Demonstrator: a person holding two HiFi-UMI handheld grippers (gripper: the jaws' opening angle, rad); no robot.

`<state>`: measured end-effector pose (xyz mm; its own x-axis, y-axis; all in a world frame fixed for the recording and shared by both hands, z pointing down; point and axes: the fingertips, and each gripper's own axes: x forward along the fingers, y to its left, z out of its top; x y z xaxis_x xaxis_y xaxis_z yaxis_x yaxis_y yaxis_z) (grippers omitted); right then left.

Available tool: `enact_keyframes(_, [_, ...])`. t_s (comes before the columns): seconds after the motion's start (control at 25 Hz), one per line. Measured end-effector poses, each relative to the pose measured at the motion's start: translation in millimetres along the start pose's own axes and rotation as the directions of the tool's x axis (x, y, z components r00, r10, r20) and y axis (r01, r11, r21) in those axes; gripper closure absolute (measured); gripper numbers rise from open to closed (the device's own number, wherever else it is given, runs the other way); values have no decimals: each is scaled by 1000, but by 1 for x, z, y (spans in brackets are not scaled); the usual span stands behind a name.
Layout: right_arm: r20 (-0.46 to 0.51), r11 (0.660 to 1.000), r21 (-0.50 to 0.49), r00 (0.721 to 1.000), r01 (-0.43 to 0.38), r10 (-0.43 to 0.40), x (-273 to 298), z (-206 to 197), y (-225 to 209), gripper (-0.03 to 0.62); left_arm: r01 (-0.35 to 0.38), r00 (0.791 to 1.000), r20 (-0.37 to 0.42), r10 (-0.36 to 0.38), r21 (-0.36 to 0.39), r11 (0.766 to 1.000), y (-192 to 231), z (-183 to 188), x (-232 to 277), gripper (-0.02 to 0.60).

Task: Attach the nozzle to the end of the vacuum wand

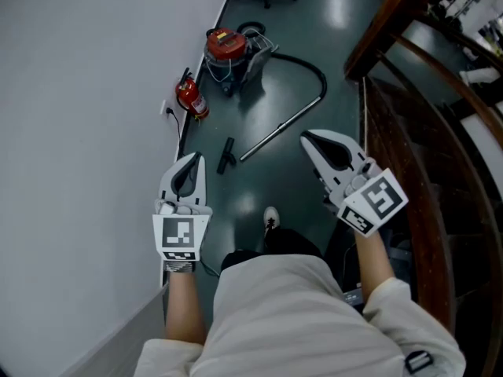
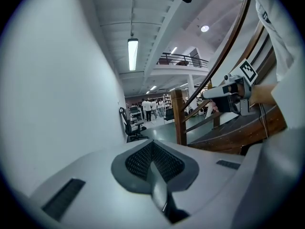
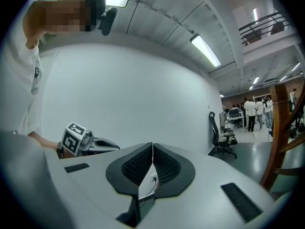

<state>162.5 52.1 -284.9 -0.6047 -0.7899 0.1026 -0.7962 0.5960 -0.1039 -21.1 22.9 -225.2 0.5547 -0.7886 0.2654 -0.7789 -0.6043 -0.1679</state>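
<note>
On the dark floor ahead stands a vacuum cleaner [image 1: 228, 49] with a red top. Its black hose curves round to a silver wand [image 1: 279, 130] that lies slanted on the floor. A short black nozzle [image 1: 226, 155] lies just left of the wand's near end, apart from it. My left gripper [image 1: 191, 162] is held in the air near the white wall, shut and empty. My right gripper [image 1: 308, 137] hangs above the floor to the right of the wand, also shut and empty. Neither gripper view shows the vacuum parts; in each, the jaws meet with nothing between them.
A red fire extinguisher [image 1: 191, 96] stands by the wall [image 1: 78, 93] left of the vacuum. A wooden stair rail [image 1: 389, 30] and steps run down the right side. A black office chair [image 2: 128, 125] and several people stand far off. My shoe [image 1: 270, 217] is below.
</note>
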Motion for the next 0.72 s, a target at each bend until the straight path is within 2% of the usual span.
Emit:
enact_keyframes(0.24, [-21, 1000, 3, 999, -25, 25, 24, -23, -25, 565, -42, 999, -36, 41, -36, 998, 12, -24, 27, 583])
enact_keyframes(0.52, [-1, 996, 55, 998, -66, 66, 57, -38, -31, 565, -21, 997, -79, 17, -53, 998, 39, -52, 54, 583])
enact_keyframes(0.72, [-32, 998, 61, 999, 0, 2, 87, -55, -34, 565, 8, 996, -94, -14, -63, 998, 62, -73, 76, 583])
